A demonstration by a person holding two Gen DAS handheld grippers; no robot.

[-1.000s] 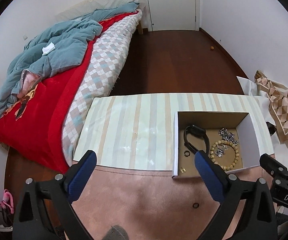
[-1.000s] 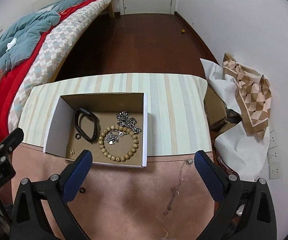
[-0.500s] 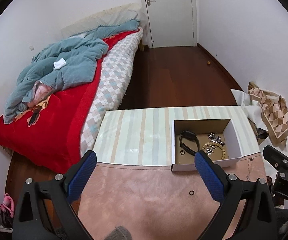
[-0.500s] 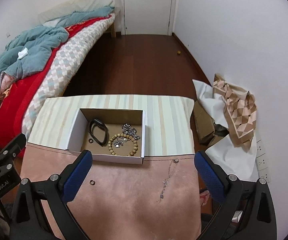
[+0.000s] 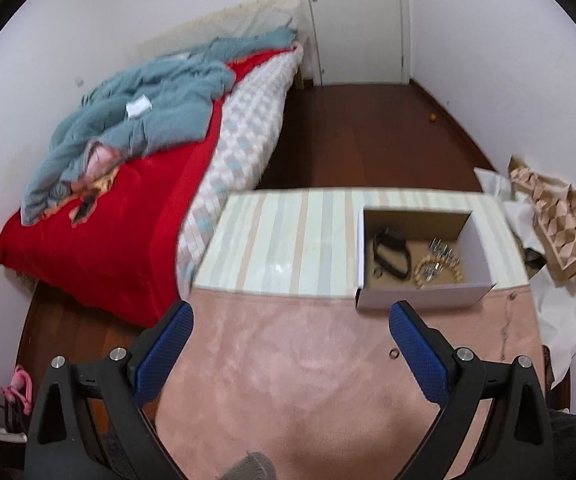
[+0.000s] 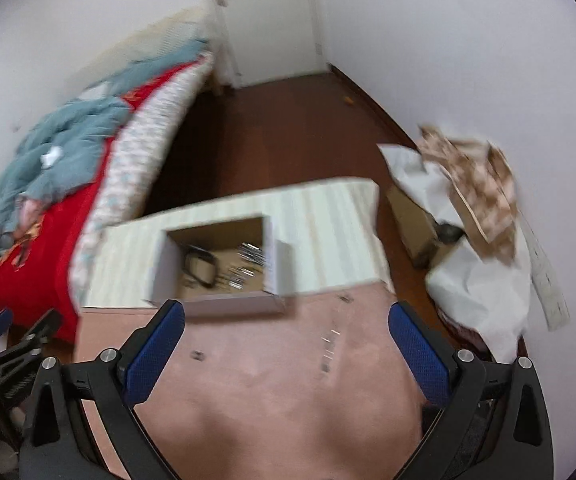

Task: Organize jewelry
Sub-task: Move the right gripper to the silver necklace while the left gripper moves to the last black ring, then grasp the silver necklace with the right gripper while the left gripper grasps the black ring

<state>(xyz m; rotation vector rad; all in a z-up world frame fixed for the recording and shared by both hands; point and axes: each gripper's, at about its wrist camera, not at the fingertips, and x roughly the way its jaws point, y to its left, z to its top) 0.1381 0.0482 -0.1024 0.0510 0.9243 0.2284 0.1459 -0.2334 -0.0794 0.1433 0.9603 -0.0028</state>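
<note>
table edge: striped far half of table ends at dark wood floor; pink cloth covers near half, its seam w/ the stripes runs just along the box front.
left side: bed w/ red cover is seen close by the table's left edge; narrow floor gap near the corner.
right side: white paper and patterned wrap are piled beside the table's right edge, against the wall.
open room: bare pink cloth lies between both grippers and the box; striped area left of box is uncluttered.
box: open cardboard box sits on the stripes, front wall at the seam. Black band, bead bracelet and silver chain pile are seen inside, on the box floor.
loose items: small ring lies on pink cloth, just beside the right finger in left view; thin chain is stretched on cloth near right table edge, well apart from box.
left gripper: held above near cloth, tilted down toward box; blue pads spread wide, nothing between them.
right gripper: held over pink cloth, view rolled and motion-blurred; pads spread wide, nothing gripped. Chain shows as blurred streaks between the fingers' lines.
</note>
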